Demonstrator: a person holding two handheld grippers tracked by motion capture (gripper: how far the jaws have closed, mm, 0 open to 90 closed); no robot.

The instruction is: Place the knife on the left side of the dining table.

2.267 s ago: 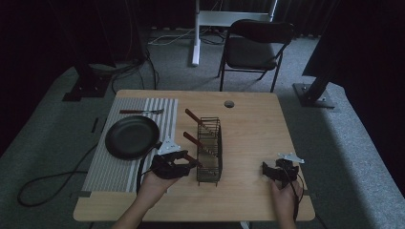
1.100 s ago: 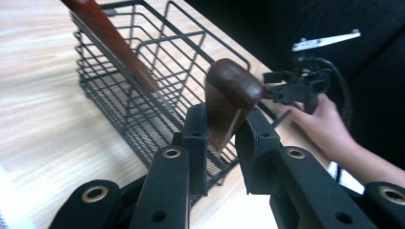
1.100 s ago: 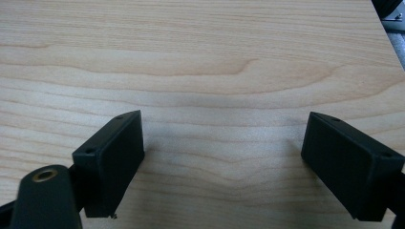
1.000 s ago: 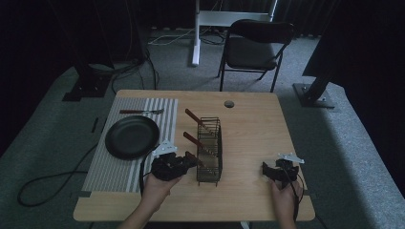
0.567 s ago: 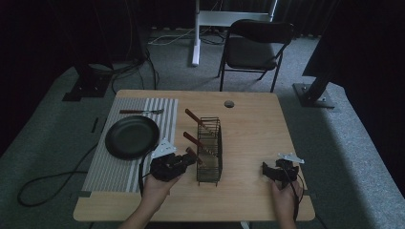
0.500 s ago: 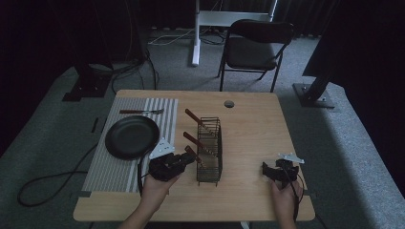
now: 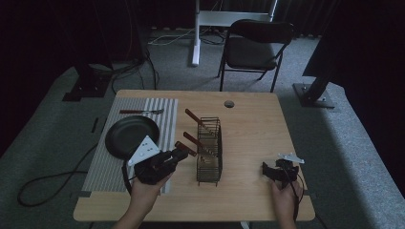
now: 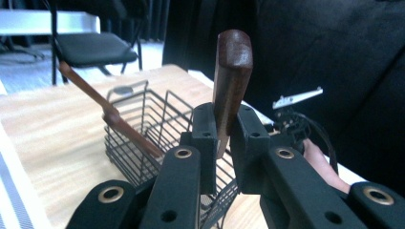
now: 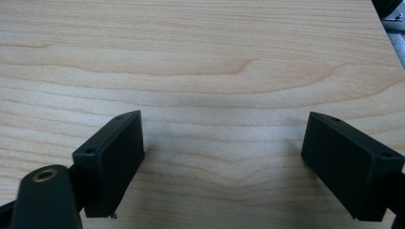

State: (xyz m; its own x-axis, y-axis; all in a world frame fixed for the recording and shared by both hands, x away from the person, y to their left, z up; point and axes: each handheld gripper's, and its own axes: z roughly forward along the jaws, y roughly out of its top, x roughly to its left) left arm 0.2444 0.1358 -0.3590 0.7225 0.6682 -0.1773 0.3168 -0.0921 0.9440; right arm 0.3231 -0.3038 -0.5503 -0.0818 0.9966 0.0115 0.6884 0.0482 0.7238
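Held thing: a utensil with a dark reddish-brown wooden handle [image 8: 231, 71], flat-sided with a rounded end; its working end is hidden behind the jaws.
Where it is: at the near left side of the black wire basket [image 7: 209, 151], raised above the tabletop [image 7: 253, 129], handle end pointing up in the left gripper view.
Left gripper [image 8: 223, 143]: jaws clamped on the wooden handle, 1 pad on each flat side.
Right gripper [image 9: 224, 164]: jaws wide apart with bare wood between them, resting low at the near right of the tabletop.
Basket: an upright wire rack with 2 more wooden-handled utensils [image 7: 197, 119] leaning out of it toward the left.
Surface: pale wood-grain tabletop with a grey striped mat [image 7: 102, 167] on its left part, carrying a black pan [image 7: 129, 136] and a fork [image 7: 141, 111] beyond it.
Room: dim, grey carpet, dark curtains, 1 black folding chair [image 7: 253, 47] behind the tabletop, cables on the floor.
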